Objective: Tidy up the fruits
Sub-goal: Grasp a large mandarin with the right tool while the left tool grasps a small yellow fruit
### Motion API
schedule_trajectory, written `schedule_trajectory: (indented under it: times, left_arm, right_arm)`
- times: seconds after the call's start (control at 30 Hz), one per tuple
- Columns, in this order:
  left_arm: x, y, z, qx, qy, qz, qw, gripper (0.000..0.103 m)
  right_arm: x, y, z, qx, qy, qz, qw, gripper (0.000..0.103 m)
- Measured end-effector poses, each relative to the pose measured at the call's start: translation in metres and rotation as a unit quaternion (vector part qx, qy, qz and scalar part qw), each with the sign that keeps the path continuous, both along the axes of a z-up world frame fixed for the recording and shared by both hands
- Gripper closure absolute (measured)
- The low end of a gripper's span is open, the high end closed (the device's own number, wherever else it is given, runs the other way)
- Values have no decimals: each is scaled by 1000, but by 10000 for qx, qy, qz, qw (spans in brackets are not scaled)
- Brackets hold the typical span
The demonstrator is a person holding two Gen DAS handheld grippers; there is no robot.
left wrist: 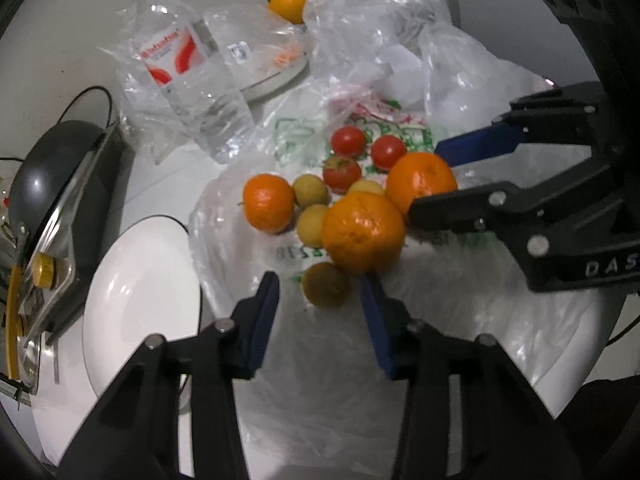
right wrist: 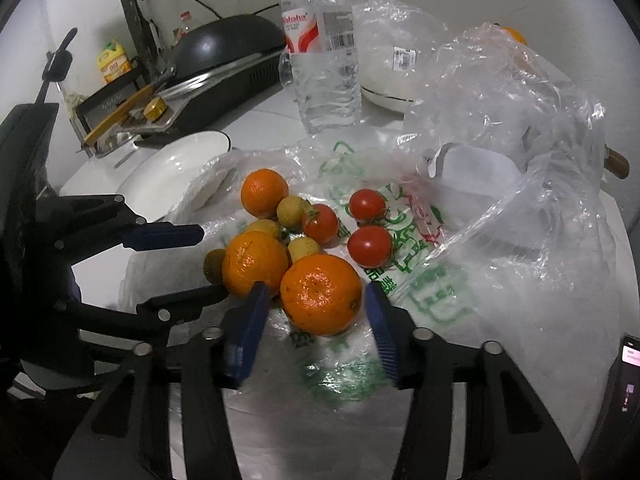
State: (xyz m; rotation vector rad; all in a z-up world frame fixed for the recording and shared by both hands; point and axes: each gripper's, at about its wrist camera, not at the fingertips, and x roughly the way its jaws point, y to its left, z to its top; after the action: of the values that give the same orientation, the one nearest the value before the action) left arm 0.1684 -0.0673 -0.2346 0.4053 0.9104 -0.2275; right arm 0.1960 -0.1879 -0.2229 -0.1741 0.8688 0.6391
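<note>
While both grippers stand apart, the near orange (right wrist: 321, 294) shows its dimpled end upward.

White letters "DAS" stand on the black body of the right gripper (left wrist: 434, 178). The clear plastic water bottle's (right wrist: 324, 60) red-and-white label and the crumpled plastic bag's (right wrist: 400, 256) green print are illegible.

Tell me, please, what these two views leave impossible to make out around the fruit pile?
- Far orange: left wrist view, partly behind a crumpled clear bag.
- White dish: right wrist view, contents veiled by plastic wrap.
- Water bottle: right wrist view, cap cut off by the top edge.
- Small yellow fruit: left wrist view, blurred; kind unclear.
</note>
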Motion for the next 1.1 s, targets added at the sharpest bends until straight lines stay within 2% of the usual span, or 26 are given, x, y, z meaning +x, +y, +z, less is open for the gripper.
schedule_trajectory:
  times: [0.13, 0.27, 0.43, 0.5, 0.6, 0.63, 0.67, 0.8, 0.83, 0.9, 0.97, 1.03, 1.1]
  left_arm:
    - [-1, -1, -2, 20, -44, -116, 9999, 74]
    - [-4, -5, 0, 153, -197, -247, 9994, 77]
    - [-4, -1, 1, 14, -173, -342, 9993, 78]
    - [-1, 4, 2, -165, -147, -324, 9992, 78]
    - [3, 10, 4, -387, -106, -272, 9988, 78]
    - [3, 12, 5, -452, -122, -248, 9986, 78]
    - [3, 15, 7, -537, -149, -216, 9982, 78]
    - [0, 18, 8, -611, -169, -288, 9976, 78]
    - [1, 19, 5, -616, -146, -300, 9975, 78]
    - [1, 20, 4, -633, -162, -289, 9974, 78]
    - [2, 20, 4, -673, -191, -297, 9971, 78]
    - [4, 20, 3, -730, -193, -314, 9966, 78]
    - [5, 20, 3, -781, -226, -314, 9962, 78]
  right_arm:
    - [0, 0, -2, -13, 8, -51, 10000, 57]
    - [-3, -2, -1, -7, -38, -111, 9999, 58]
    - [-8, -3, 4, 33, -108, -201, 9997, 59]
    - [-11, -4, 8, 25, -156, -251, 9996, 60]
    - [-15, -4, 14, 27, -248, -318, 9992, 70]
    - [-17, -5, 17, 38, -303, -363, 9989, 79]
    - [-18, -5, 19, 35, -330, -392, 9987, 84]
    - [-18, -5, 20, 28, -290, -454, 9985, 84]
    - [-17, -5, 20, 57, -260, -499, 9984, 83]
    - [-16, -5, 19, 32, -225, -549, 9982, 73]
    - [-15, -3, 17, -57, -165, -586, 9981, 54]
    - [-15, -1, 14, -130, -151, -625, 9978, 49]
    - [-13, 0, 11, -187, -144, -664, 9975, 49]
